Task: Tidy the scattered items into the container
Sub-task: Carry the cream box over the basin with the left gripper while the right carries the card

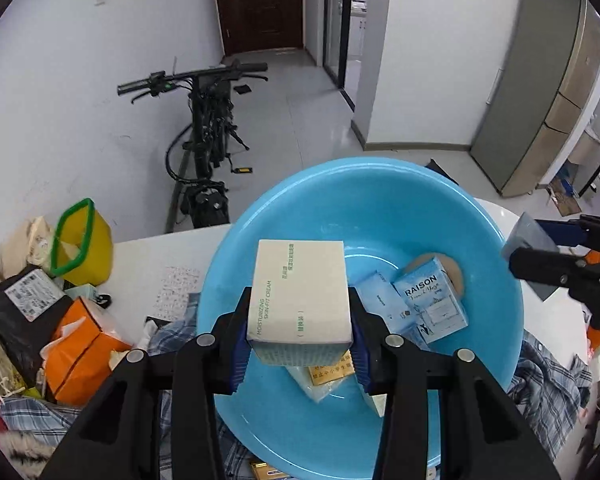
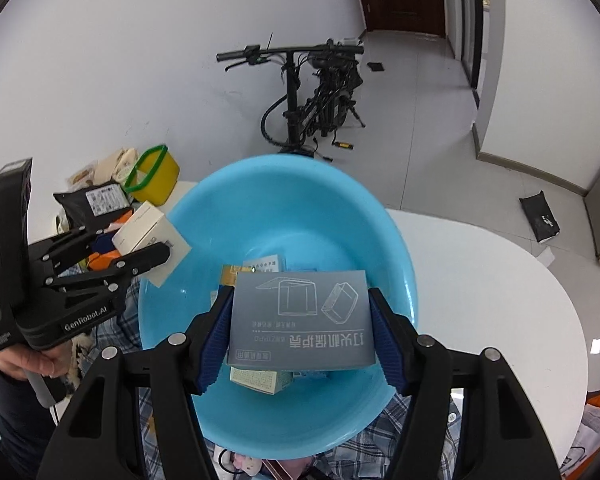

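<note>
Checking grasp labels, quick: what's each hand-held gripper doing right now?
Left hand-held gripper: shut on the cream box, over the basin.
Right hand-held gripper: shut on the grey box, over the basin.

Sitting on the table [image 2: 480,280] – basin [image 1: 380,208], small boxes [image 1: 432,304] inside. At 9 o'clock of it, a clutter pile with a bucket [image 1: 86,240]. At 12, behind – a bike [image 1: 204,136] parked by the wall.

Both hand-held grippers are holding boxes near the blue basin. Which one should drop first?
Right, probably. The right hand-held gripper holds its grey box over the blue basin's middle. The left hand-held gripper holds the cream box nearer the rim.
</note>
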### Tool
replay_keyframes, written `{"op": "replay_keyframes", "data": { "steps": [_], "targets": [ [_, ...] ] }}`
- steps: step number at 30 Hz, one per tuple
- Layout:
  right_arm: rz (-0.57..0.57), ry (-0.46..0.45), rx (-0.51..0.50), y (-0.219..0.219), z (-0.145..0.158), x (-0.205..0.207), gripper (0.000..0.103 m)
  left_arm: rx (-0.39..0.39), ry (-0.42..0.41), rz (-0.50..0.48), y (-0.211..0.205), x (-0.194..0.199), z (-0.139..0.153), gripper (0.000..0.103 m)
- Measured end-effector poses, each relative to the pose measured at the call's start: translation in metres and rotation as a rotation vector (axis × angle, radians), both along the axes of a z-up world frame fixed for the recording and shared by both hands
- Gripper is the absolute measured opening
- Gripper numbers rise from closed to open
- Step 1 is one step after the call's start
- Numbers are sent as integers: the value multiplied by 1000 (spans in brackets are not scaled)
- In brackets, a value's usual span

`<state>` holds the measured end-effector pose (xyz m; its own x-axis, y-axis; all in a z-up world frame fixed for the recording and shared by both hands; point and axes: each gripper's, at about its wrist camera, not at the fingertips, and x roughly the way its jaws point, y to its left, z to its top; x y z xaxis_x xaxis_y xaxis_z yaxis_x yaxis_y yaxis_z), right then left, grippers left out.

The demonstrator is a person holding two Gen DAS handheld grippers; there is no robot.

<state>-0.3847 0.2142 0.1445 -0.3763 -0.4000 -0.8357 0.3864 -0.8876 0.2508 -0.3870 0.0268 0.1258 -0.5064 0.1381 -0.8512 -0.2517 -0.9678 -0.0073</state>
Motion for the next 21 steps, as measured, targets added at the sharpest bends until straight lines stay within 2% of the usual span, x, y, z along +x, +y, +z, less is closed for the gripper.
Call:
{"op": "replay_keyframes", "data": {
  "steps": [2, 4, 5, 8, 11, 14, 17, 21],
  "targets": [
    [7, -16, 17, -6, -4, -5, 62, 1, -66, -71, 4, -5, -9, 44],
    [44, -32, 30, -9, -7, -8, 62, 12, -171, -252, 12, -11, -23, 45],
    [70, -32, 41, -12, -9, -10, 62, -11, -184, -288, 12, -14, -28, 44],
    [167, -27, 100, -16, -14, -14, 62, -140, -143, -293, 7, -22, -33, 44],
    [287, -29, 136, -21, -19, -13, 62, -111, -152, -388, 10, -15, -35, 44],
    [402, 0, 225, -34, -26, -8, 62, -175, -155, -507, 23, 1, -43, 44],
    [442, 17, 274, -41, -31, -6, 62, -195, -162, -528, 28, 5, -49, 44],
    [441, 8, 242, -42, -32, -6, 62, -188, -143, -478, 29, -1, -50, 44]
  ]
}}
